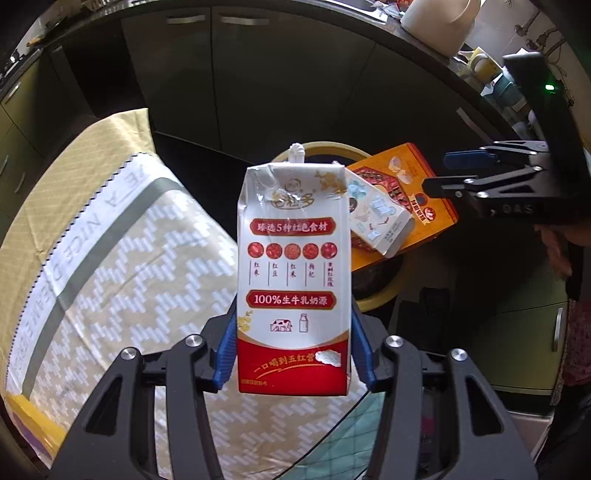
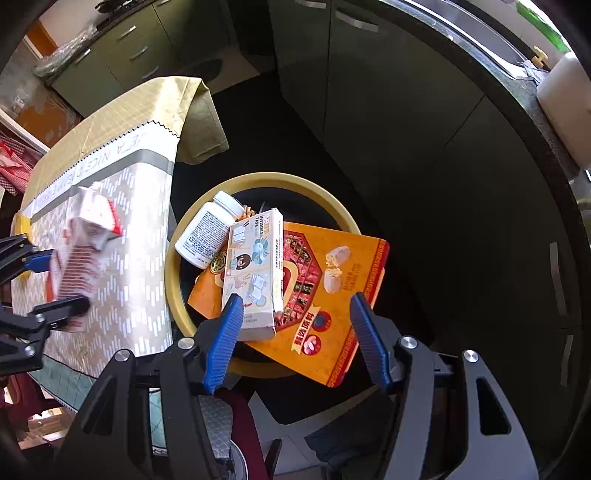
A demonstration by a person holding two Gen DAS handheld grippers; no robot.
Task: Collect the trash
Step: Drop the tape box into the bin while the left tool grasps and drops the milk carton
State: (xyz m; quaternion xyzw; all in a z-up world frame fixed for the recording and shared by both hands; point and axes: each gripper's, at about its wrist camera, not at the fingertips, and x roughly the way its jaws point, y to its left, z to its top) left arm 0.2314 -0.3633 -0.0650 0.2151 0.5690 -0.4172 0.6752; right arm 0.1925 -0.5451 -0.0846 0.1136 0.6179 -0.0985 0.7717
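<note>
My left gripper (image 1: pixel 293 350) is shut on a white and red milk carton (image 1: pixel 293 266) and holds it upright above the table edge. The carton shows blurred in the right wrist view (image 2: pixel 86 240), with the left gripper (image 2: pixel 55 280) around it. A yellow-rimmed bin (image 2: pixel 258 177) stands on the floor beside the table. In it lie an orange box (image 2: pixel 332 295), a white tape box (image 2: pixel 255 266) and a white pill bottle (image 2: pixel 207 229). My right gripper (image 2: pixel 295 325) is open and empty just above the bin. It shows at the right of the left wrist view (image 1: pixel 439 173).
A table with a beige patterned cloth (image 1: pixel 129 258) fills the left side. Dark cabinets (image 2: pixel 369 92) stand behind the bin. A counter (image 1: pixel 424 40) with a white jug (image 1: pixel 439 22) and jars curves along the right. The floor around the bin is dark.
</note>
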